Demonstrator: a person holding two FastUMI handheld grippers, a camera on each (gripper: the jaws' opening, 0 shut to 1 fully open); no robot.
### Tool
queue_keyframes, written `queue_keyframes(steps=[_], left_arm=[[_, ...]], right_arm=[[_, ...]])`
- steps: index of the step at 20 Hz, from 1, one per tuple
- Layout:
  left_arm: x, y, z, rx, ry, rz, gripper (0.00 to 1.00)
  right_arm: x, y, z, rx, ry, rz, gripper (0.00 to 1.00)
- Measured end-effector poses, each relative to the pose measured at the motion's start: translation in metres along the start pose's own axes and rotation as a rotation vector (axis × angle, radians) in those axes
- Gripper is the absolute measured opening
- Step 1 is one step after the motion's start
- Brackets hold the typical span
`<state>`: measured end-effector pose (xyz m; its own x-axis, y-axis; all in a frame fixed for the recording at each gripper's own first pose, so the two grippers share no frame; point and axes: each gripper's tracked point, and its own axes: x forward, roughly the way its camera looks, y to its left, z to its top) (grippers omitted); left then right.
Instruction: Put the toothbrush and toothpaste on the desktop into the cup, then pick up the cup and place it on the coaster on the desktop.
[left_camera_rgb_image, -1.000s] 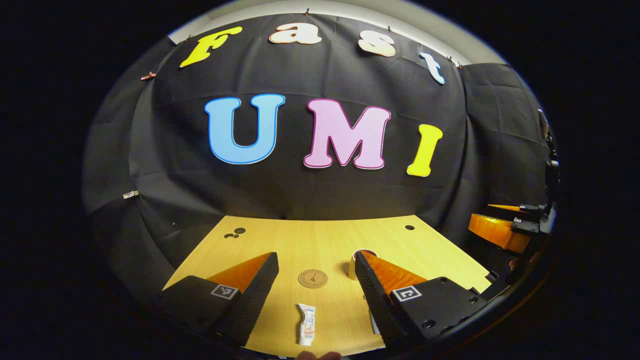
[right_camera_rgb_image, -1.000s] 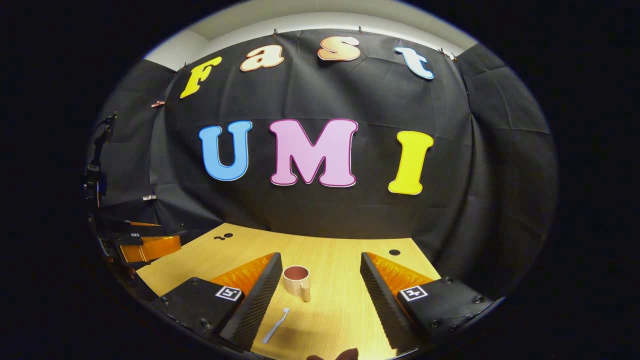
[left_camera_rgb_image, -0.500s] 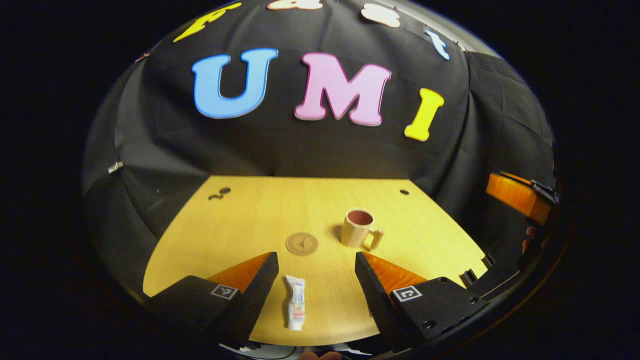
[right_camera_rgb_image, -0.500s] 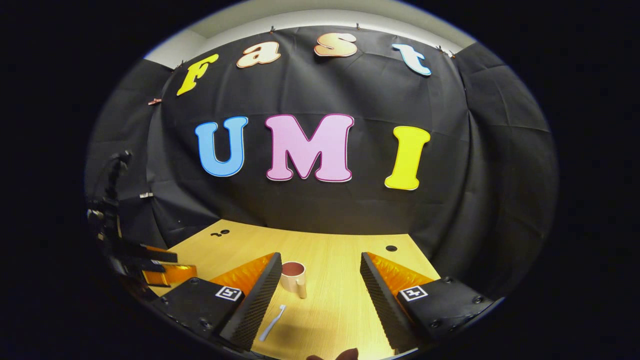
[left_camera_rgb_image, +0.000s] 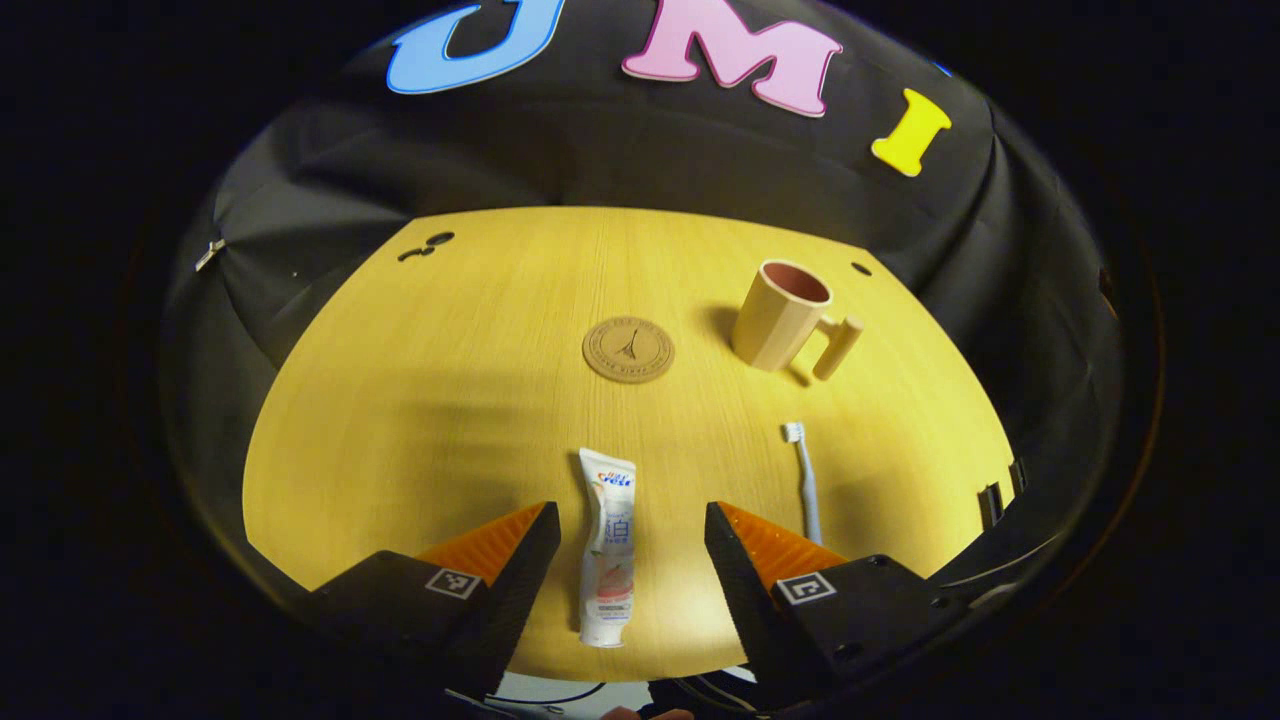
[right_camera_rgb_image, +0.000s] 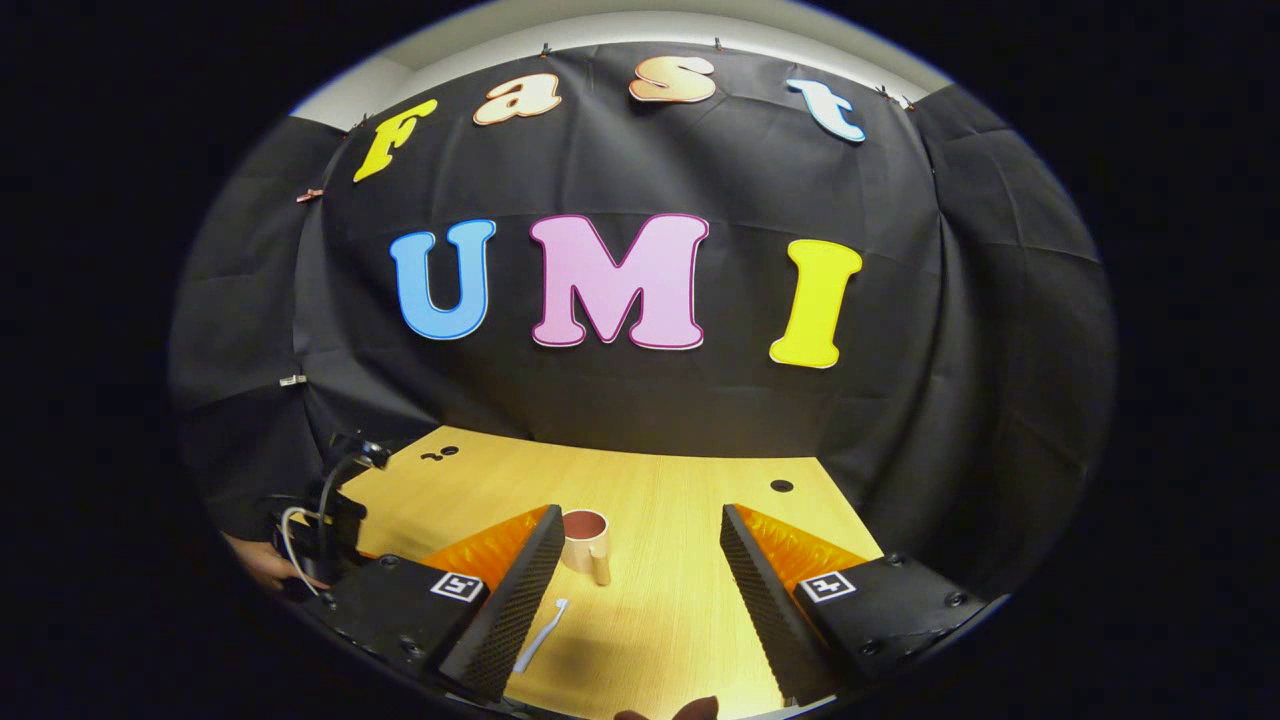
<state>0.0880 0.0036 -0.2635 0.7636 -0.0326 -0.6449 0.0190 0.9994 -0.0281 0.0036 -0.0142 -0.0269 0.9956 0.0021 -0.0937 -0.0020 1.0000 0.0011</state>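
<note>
Straddling the toothpaste (left_camera_rgb_image: 608, 545) with my wide-open, empty left tool (left_camera_rgb_image: 628, 560), I am risking squeezing its soft tube; nearer me than the cup (left_camera_rgb_image: 778, 315), it may slip.

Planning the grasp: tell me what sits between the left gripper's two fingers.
In the left gripper view, the toothpaste lies flat on the desktop, lengthwise in the gap of the open left gripper, touching neither finger.
</note>
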Motion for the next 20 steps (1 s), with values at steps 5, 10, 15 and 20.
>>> queue_keyframes(steps=[5,10,15,20], left_arm=[[0.028,0.010,-0.021,0.080,0.079,0.029,0.90],[0.042,0.015,-0.034,0.103,0.134,0.050,0.88],[0.051,0.019,-0.035,0.070,0.148,0.075,0.87],[0.055,0.021,-0.032,0.061,0.158,0.089,0.80]], right_arm=[[0.003,-0.001,-0.016,0.005,0.059,0.005,0.98],[0.010,0.005,-0.025,0.011,0.098,0.019,0.98],[0.024,0.022,-0.051,0.011,0.178,0.055,0.97],[0.042,0.046,-0.100,0.017,0.368,0.098,0.98]])
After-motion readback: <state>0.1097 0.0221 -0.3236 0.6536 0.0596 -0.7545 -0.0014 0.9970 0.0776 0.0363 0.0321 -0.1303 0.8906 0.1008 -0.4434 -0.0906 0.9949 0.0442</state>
